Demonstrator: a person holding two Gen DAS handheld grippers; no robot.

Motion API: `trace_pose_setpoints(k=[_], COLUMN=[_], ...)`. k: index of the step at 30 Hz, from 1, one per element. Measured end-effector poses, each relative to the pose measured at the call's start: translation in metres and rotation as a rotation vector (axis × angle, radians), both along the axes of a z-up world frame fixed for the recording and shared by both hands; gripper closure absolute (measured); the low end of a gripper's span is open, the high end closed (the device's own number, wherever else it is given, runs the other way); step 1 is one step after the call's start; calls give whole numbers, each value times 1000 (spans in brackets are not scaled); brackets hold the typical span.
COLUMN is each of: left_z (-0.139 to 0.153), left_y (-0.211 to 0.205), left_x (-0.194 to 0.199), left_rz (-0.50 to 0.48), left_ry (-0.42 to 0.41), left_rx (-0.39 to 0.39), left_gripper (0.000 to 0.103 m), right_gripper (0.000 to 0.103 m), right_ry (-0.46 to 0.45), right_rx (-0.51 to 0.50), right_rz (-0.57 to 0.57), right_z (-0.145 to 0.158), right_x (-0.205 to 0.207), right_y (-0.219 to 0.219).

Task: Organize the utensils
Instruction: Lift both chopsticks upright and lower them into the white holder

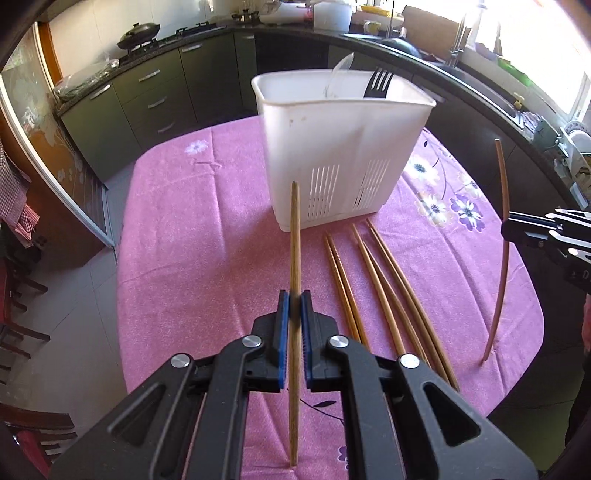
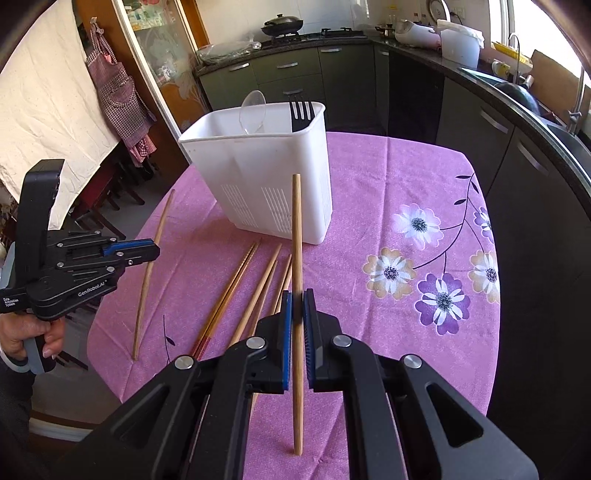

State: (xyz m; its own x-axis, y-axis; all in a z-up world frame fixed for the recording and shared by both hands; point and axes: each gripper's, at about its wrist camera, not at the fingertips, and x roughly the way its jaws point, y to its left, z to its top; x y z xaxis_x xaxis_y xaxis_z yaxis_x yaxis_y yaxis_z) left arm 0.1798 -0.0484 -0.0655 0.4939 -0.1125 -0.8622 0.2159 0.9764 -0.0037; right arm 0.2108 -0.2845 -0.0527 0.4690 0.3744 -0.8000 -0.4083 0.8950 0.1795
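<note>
My left gripper (image 1: 294,299) is shut on a wooden chopstick (image 1: 294,229) that stands nearly upright between its blue pads. My right gripper (image 2: 297,301) is likewise shut on a second upright chopstick (image 2: 297,229). Each view shows the other gripper from the side: the right gripper (image 1: 511,229) with its chopstick (image 1: 505,184), and the left gripper (image 2: 155,253) with its chopstick (image 2: 162,218). A white slotted utensil holder (image 1: 343,155) (image 2: 258,177) stands beyond both, holding a black fork (image 1: 380,83) (image 2: 301,114) and a clear spoon (image 1: 340,77) (image 2: 253,110). Several chopsticks (image 1: 373,288) (image 2: 240,288) lie on the cloth between the grippers.
The pink flowered tablecloth (image 1: 192,236) (image 2: 406,177) covers a rounded table whose edges drop off on the left and near sides. Dark kitchen cabinets (image 1: 155,96), a stove with a wok (image 2: 281,25) and a sink counter (image 2: 517,92) ring the room. A person's hand (image 2: 22,332) grips the left handle.
</note>
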Motion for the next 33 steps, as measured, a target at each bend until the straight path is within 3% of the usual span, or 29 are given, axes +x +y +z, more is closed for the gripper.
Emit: trace_pose_setpoints(k=[6,17,33], left_z=[21,49,65], left_y=[1,9,4], left_x=[-34,-74,-60], left_rz=[-36,-66,-80], left_ry=[-72,-166,-202], left_rx=[7,-22,-43], left_gripper=[97,97,97], right_gripper=[96,96,96], right_ry=[-56,-102,-144], right_rx=[11,11,28], right_rz=[22,47,67], right_z=[20,31,55], right_x=[-24,-40,-33], right_y=[1,0,10])
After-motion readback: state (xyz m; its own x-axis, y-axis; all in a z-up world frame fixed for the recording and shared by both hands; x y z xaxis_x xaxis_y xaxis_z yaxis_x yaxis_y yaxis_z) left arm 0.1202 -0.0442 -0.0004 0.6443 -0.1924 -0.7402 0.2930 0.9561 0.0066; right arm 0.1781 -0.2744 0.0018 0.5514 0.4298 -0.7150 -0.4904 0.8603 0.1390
